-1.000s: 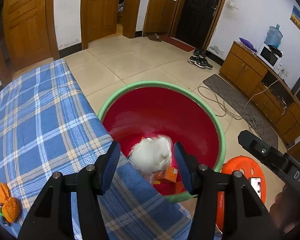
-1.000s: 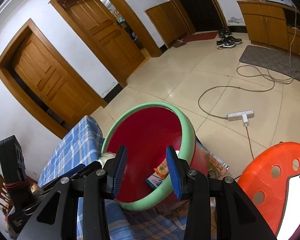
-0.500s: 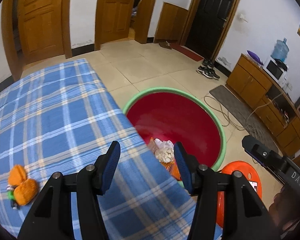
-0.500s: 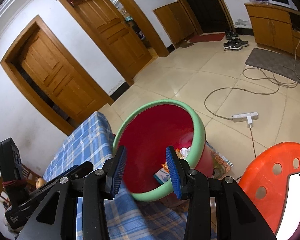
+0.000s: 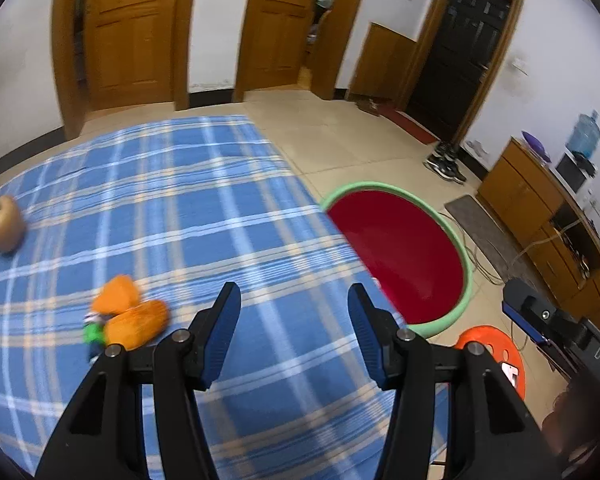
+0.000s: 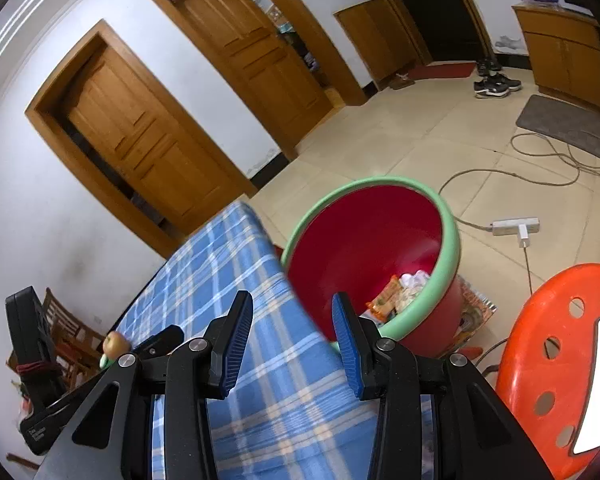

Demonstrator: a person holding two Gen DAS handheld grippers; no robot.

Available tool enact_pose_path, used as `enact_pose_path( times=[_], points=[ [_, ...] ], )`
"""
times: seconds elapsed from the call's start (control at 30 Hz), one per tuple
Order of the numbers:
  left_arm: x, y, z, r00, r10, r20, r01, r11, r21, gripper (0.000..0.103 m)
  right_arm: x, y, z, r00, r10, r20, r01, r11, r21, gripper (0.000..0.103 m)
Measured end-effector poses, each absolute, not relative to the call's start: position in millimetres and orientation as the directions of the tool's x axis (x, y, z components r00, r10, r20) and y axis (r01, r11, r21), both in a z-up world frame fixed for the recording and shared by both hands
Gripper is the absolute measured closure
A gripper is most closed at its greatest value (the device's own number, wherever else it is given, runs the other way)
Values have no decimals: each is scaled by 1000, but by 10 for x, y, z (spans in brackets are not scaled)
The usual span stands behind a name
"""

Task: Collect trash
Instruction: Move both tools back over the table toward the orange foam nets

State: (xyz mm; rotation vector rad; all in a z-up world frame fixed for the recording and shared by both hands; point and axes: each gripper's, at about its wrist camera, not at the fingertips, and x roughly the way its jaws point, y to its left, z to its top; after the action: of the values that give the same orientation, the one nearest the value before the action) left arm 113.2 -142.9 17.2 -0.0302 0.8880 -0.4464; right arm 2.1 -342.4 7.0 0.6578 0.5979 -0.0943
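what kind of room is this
Probably a living room in a home: wooden doors, a tiled floor with shoes by the entrance, and a cabinet holding a water jug.

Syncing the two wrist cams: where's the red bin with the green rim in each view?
Left wrist: red bin right of centre, beyond the right edge of the blue plaid cloth.
Right wrist: bin at centre, trash visible inside.
Shared landmark: orange stool, lower right in both.
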Motion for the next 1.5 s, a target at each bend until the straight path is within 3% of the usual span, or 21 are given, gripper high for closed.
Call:
enact_pose_path(
  times=[0.87,1.5],
  points=[
    [899,302,-51,636,-167,-753,5,977,-212,47,442,-2185,14,738,280,-615,68,875,479,60],
    [1025,908,-304,619,-80,-781,-132,970,-204,47,1163,-1281,-440,598,374,-709,-37,897,441,60]
  ],
)
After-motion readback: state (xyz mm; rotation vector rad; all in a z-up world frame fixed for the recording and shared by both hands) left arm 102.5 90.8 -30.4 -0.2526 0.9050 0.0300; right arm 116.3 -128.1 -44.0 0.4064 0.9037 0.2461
